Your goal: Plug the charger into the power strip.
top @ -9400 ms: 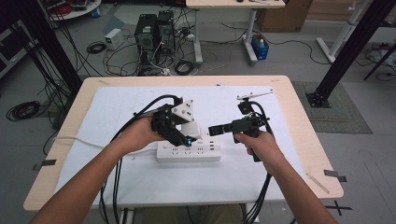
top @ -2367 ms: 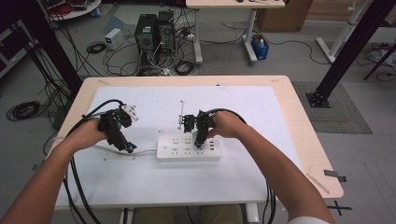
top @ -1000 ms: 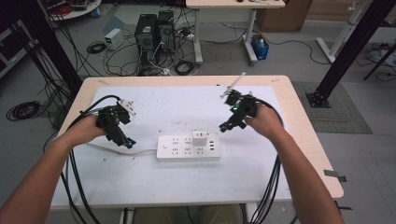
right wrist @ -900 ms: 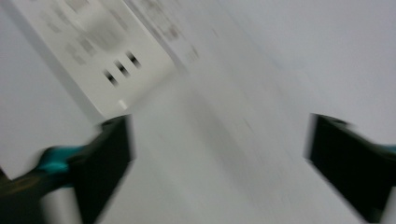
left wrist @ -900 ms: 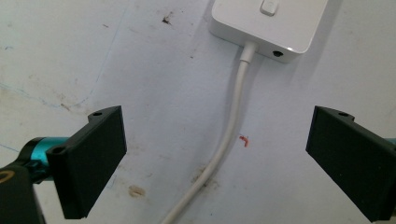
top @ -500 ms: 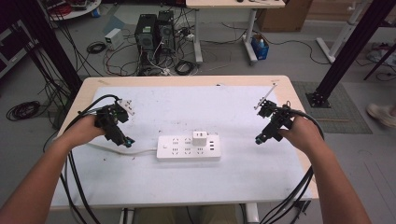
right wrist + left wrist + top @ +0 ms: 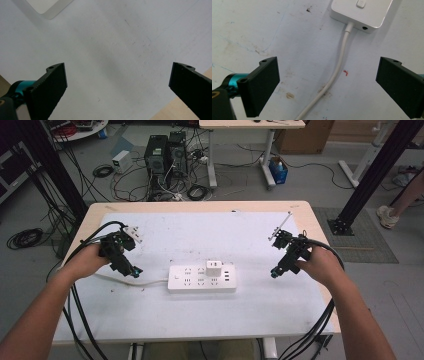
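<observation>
- A white power strip (image 7: 202, 278) lies flat near the middle of a white mat (image 7: 200, 235) that covers a light wooden table (image 7: 320, 227), with a small white charger (image 7: 214, 268) plugged upright into its top row of sockets.
- The strip's white cord (image 7: 337, 72) leaves its left end and runs across the mat toward the person's left.
- The left gripper (image 7: 131, 270), held in the person's left hand (image 7: 86, 263), hangs over the mat just left of the strip; in the left gripper view its two black jaws stand wide apart, clasping nothing, with the cord passing between them below.
- The right gripper (image 7: 276, 272), held in the right hand (image 7: 320, 266), sits well to the right of the strip, near the mat's right edge; in the right gripper view its jaws are also spread wide over bare mat, and a corner of the strip shows at the upper left.
</observation>
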